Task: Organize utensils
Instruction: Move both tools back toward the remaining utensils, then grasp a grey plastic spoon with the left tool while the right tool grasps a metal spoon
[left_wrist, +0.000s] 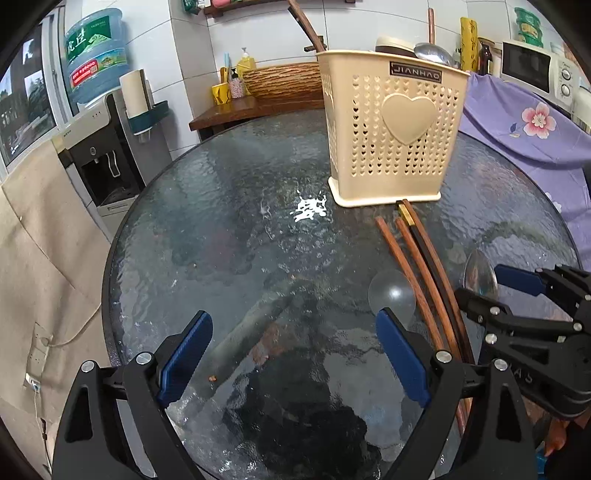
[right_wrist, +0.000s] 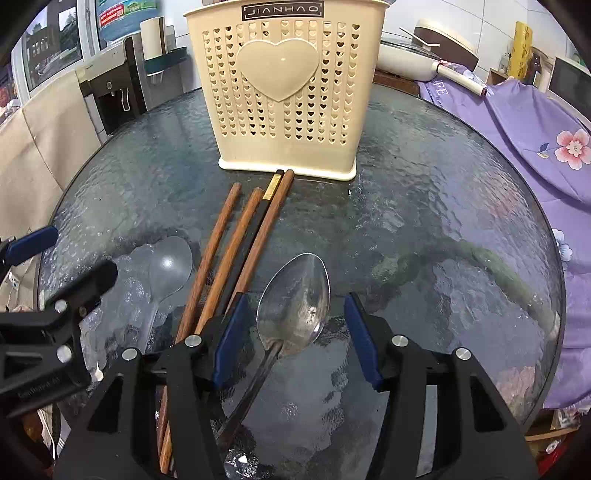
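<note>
Right gripper (right_wrist: 295, 343) jaws half spread, straddling shiny metal spoon (right_wrist: 295, 299) lying on round textured-glass table (right_wrist: 424, 206); pads clear of spoon. Four wooden chopsticks (right_wrist: 236, 243) just beside left pad. Clear plastic spoon (right_wrist: 168, 266) further left. Left gripper (left_wrist: 295, 358) jaws wide, empty. Cream perforated plastic utensil holder (right_wrist: 284, 92) upright beyond chopstick tips.

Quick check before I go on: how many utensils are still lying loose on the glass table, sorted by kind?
Brown wooden chopsticks: 3
Black chopstick with gold band: 1
Metal spoon, lying between the open right tongs: 1
Clear plastic spoon: 1
Total loose on the table: 6

Not counted: whatever already stands in the cream holder.
</note>
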